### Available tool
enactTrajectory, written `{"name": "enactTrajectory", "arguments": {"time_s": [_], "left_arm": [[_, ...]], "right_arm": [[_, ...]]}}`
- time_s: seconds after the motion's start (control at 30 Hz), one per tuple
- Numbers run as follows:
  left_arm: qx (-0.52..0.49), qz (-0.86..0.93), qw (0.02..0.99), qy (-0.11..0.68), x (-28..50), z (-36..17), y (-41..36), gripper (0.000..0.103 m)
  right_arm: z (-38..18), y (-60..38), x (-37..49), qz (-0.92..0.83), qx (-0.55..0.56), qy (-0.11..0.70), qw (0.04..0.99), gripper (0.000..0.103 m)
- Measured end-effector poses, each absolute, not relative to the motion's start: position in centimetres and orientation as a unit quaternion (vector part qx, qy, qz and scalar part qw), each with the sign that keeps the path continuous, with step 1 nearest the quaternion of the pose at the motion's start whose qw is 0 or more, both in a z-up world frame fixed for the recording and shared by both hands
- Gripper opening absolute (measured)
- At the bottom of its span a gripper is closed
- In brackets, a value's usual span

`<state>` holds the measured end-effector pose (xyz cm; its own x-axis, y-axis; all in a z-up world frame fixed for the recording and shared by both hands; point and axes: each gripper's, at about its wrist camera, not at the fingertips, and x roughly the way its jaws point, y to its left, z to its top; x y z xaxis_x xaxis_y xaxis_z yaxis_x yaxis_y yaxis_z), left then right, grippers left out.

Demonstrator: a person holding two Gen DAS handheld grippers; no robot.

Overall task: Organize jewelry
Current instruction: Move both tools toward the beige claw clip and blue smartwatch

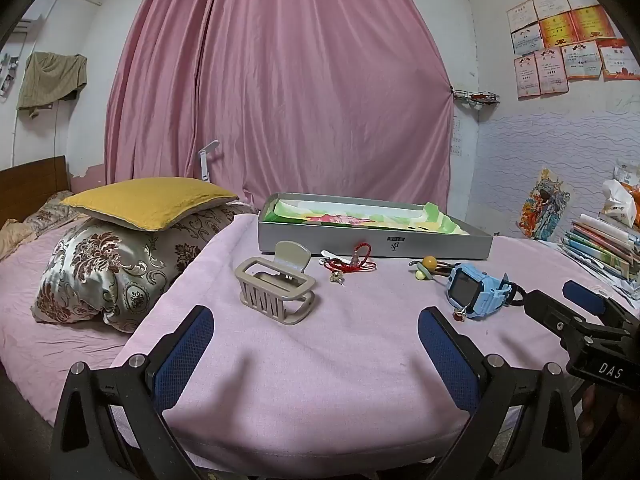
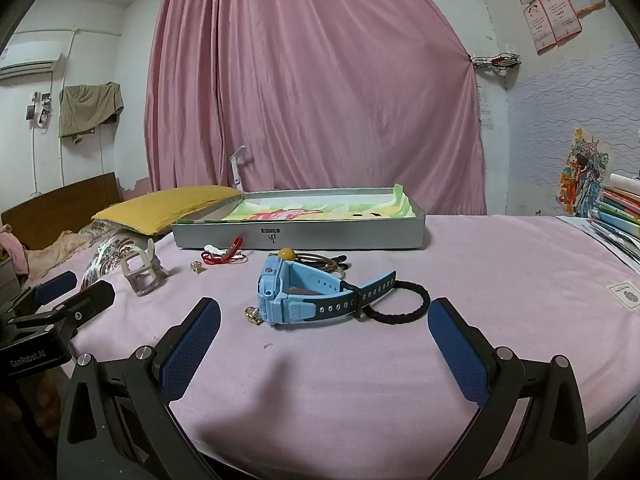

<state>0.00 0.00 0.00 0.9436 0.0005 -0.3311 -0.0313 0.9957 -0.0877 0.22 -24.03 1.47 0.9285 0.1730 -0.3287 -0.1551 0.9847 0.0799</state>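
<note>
We are holding our left gripper (image 1: 316,332) with its jaws spread wide and nothing between them. Our right gripper (image 2: 324,328) is also gaping wide and holding nothing.

Just ahead of the right jaws, in the middle of the gap, the blue kids' watch (image 2: 296,292) is lying on its side on the pink cloth (image 2: 480,272). A little gold bell (image 2: 253,315) is sitting right by the watch, toward the left jaw. A black hair tie (image 2: 400,304) is lying under the strap end, toward the right jaw. Farther out past the watch, a hair tie with a yellow bead (image 2: 289,254) is resting near the silver tray (image 2: 300,236).

Ahead of the left jaws, toward the left jaw, the beige hair claw (image 1: 276,288) is sitting. Past it, a red string bracelet (image 1: 352,262) and a small earring (image 1: 336,278) are lying close to the tray.

We think the tray is where everything is going, and nothing looks put away yet.

Here is what could go wrong. If we are closing on the watch, the strap could drag the black hair tie along, since they are touching. The bell could roll off if we bump it. The watch looks smooth and lumpy, so it might twist out of a loose pinch. The cloth could bunch up if the jaws are scraping it.
</note>
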Motion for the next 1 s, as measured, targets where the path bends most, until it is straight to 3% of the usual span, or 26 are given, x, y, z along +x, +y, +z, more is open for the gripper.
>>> {"name": "enactTrajectory", "arguments": {"time_s": [1.0], "left_arm": [[-0.044, 0.008, 0.984, 0.172, 0.00, 0.00, -0.01, 0.102]], "right_arm": [[1.27, -23.80, 0.15, 0.084, 0.026, 0.172, 0.981, 0.102]]}}
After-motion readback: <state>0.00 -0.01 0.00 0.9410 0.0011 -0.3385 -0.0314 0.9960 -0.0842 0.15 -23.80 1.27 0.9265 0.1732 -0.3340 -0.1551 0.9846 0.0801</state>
